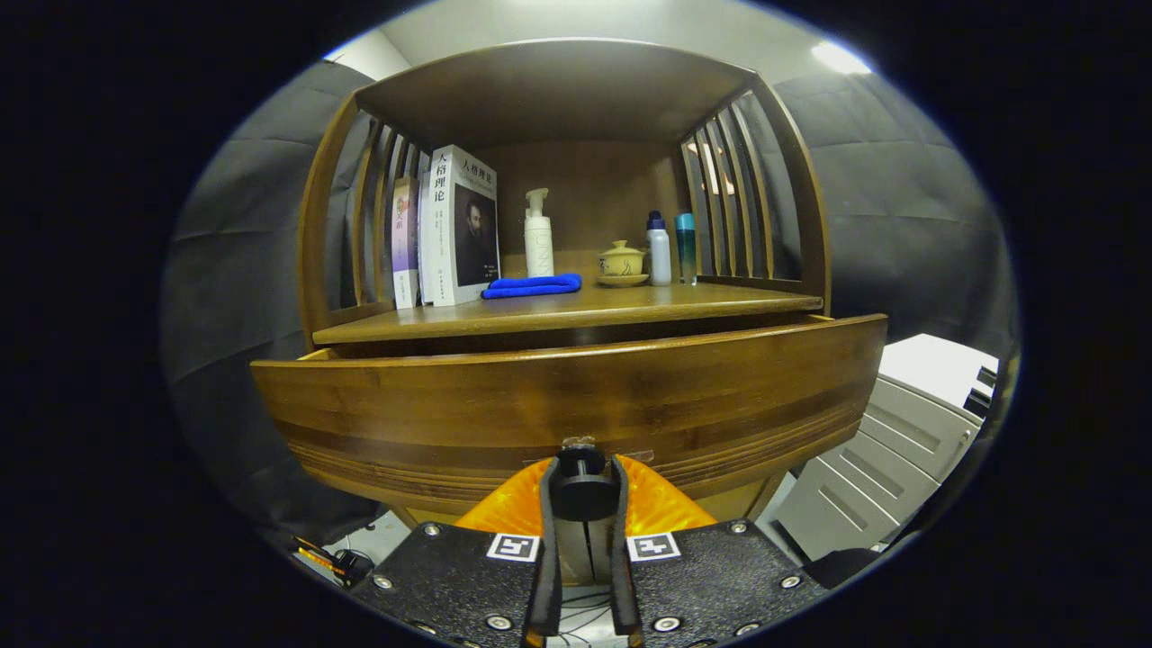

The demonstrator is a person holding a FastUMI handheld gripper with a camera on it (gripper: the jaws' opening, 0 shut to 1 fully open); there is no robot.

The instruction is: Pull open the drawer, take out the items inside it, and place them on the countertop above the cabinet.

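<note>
Fingers: your fingers [583, 490] are clamping the drawer's black knob [583, 486] from both sides.
Drawer: the drawer [576, 405] is standing partly pulled out below the counter [576, 310]; its inside is hidden.
Remaining: you are still facing the removing and placing.
Writing: book [463, 225] spines are showing printed characters, too small to read reliably.

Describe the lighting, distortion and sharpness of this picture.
Gripper view: fisheye bends the drawer front and countertop into curves; a ceiling light glares at upper right; the shelf's back is dim; the books and cloth are sharp; the gripper, jaws shut on the knob, is slightly soft.
</note>
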